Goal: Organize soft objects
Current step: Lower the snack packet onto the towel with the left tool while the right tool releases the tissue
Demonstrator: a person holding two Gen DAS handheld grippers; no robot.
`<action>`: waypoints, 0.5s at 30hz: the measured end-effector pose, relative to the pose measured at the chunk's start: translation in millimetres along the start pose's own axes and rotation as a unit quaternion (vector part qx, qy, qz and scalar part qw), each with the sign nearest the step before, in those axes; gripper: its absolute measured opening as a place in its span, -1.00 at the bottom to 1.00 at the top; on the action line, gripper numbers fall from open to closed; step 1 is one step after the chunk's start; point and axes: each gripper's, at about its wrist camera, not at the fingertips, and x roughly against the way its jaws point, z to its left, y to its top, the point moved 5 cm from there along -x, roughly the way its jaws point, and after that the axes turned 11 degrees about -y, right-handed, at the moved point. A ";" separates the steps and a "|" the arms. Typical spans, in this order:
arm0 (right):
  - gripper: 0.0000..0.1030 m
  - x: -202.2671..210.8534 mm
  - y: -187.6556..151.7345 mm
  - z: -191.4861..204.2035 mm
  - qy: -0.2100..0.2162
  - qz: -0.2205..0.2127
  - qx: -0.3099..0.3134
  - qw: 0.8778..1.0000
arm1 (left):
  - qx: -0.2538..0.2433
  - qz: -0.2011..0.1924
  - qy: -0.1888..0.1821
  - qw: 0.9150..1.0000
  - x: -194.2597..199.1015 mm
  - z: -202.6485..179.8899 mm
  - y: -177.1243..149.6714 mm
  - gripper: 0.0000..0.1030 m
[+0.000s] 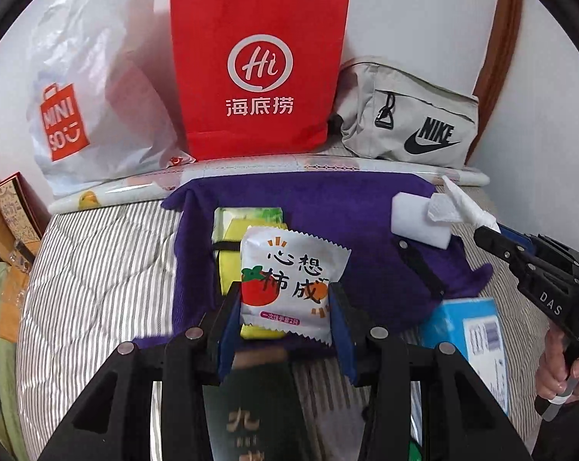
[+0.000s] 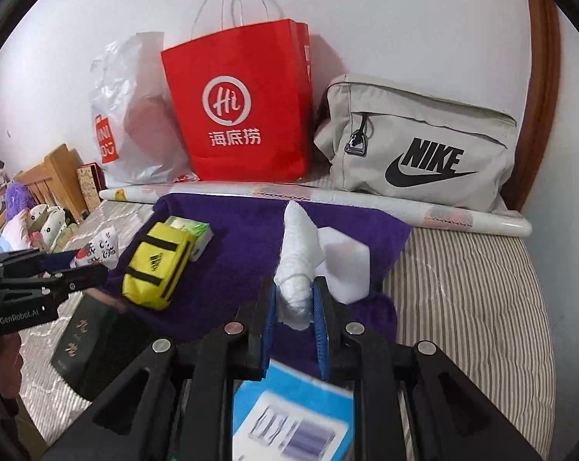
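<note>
My left gripper (image 1: pixel 285 307) is shut on a white foil sachet (image 1: pixel 289 280) printed with tomatoes, held above the purple towel (image 1: pixel 328 207). Behind the sachet lie a yellow pouch (image 1: pixel 230 269) and a green tissue pack (image 1: pixel 247 217) on the towel. My right gripper (image 2: pixel 294 299) is shut on a crumpled white paper tissue (image 2: pixel 295 265), with a white foam block (image 2: pixel 345 265) on the towel (image 2: pixel 243 226) just beyond it. The yellow pouch (image 2: pixel 155 269) and tissue pack (image 2: pixel 191 228) sit left of it. The right gripper (image 1: pixel 493 232) with its tissue (image 1: pixel 458 207) also shows in the left wrist view.
Against the wall stand a white plastic bag (image 1: pixel 93 107), a red paper bag (image 1: pixel 258 73) and a grey Nike bag (image 1: pixel 408 123) behind a rolled mat (image 2: pixel 328 201). A blue box (image 2: pixel 289 418) and a dark book (image 2: pixel 86 345) lie on the striped bedding (image 2: pixel 462 296).
</note>
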 end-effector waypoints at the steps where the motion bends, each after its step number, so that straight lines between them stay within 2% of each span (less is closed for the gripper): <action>1: -0.64 -4.1 1.2 -0.9 0.000 0.003 0.001 1.000 | 0.002 0.003 -0.002 1.000 -4.9 0.6 2.7 -0.21; 7: -0.64 -30.8 2.2 -6.7 0.008 0.027 0.000 1.000 | 0.013 0.022 -0.027 0.999 -29.2 1.8 10.9 -0.21; 15: -0.64 -48.4 -3.7 3.3 0.033 0.047 0.017 0.998 | 0.007 0.047 -0.031 0.998 -59.5 -1.6 19.9 -0.20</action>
